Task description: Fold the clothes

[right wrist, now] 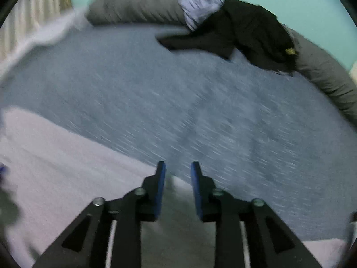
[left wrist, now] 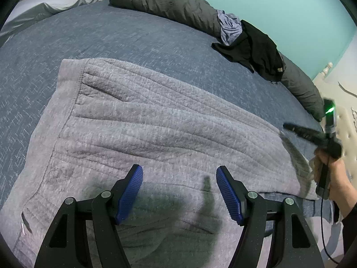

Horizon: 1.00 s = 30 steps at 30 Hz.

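Left gripper [left wrist: 179, 178]: blue pads spread wide, nothing between them, poised over near part of grey garment [left wrist: 156, 122]. Right gripper [right wrist: 178, 172]: pads drawn closer, clear gap between, nothing pinched; whole right wrist view smeared by motion blur. Same gripper seen at right edge of left wrist view, held in a hand [left wrist: 337, 178], blurred, near garment's right edge.

Grey garment: quilted or ribbed knit, spread broad and mostly flat on blue bedspread [left wrist: 133, 33]. Banded hem along left side, small slit lower left. Shallow ripples across surface; a fold or doubled layer possibly along near edge, not certain. Cannot tell garment type.

Other clothes: black garment [left wrist: 252, 47] and pale lilac garment [left wrist: 229, 26] heaped loose at far side, resting on a rolled dark-grey duvet [left wrist: 167, 2] against teal wall. Neither folded.

Progress, as judgement only: grey piece laid out flat, no compact folded shape visible, no stack of finished items in either view. Layout fits either a spread-out piece ready for a fold, or one already doubled over once and smoothed; pictures do not settle which. At least black and lilac pieces left to fold, plus remaining folds on grey one.
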{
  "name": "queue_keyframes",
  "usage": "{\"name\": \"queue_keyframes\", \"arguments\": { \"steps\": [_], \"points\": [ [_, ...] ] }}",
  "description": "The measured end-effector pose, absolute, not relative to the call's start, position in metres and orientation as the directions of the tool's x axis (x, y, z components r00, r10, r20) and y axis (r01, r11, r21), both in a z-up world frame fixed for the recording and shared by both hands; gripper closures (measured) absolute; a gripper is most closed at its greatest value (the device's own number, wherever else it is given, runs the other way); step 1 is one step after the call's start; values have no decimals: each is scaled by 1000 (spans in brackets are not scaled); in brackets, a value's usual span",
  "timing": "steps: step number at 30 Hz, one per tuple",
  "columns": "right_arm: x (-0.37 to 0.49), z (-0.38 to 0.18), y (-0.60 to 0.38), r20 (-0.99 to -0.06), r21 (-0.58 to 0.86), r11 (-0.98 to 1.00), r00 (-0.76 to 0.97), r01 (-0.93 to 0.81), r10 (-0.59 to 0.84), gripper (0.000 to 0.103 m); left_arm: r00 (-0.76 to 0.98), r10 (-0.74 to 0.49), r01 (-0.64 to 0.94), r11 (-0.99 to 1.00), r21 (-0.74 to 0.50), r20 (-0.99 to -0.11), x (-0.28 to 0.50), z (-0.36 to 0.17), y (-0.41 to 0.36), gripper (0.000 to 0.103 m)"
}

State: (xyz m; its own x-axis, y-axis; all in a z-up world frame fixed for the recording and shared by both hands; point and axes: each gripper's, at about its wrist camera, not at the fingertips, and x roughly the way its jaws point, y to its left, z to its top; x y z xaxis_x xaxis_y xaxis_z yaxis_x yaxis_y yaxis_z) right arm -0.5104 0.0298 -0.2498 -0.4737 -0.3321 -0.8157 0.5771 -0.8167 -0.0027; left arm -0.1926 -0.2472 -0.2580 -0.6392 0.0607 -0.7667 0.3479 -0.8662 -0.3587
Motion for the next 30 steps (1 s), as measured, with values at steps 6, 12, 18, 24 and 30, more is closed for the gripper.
{"name": "queue_keyframes", "arguments": {
  "steps": [6,12,18,24,30],
  "points": [
    [-493,-245,-40,-824,30,-669,-361,742,-437,56,-642,55,356,-862,-361,-764,-192,-258,-253,31],
    [-484,-262,-100,-854,20,-570,-283,821,-437,52,-641,-1,405,-849,-338,-767,-188,-255,-273,31],
    [-474,-288,-138,-889,-20,-489,-239,872,-390,88,-642,4,420,-834,-357,-767,-184,-261,-286,31],
    [-473,-287,-149,-873,-99,-510,-321,854,-368,101,-647,-2,435,-822,-367,-763,-179,-262,-293,31],
    [-480,-274,-157,-829,-214,-563,-453,799,-327,101,-646,-10,434,-827,-356,-763,-177,-263,-293,31]
  ]
}}
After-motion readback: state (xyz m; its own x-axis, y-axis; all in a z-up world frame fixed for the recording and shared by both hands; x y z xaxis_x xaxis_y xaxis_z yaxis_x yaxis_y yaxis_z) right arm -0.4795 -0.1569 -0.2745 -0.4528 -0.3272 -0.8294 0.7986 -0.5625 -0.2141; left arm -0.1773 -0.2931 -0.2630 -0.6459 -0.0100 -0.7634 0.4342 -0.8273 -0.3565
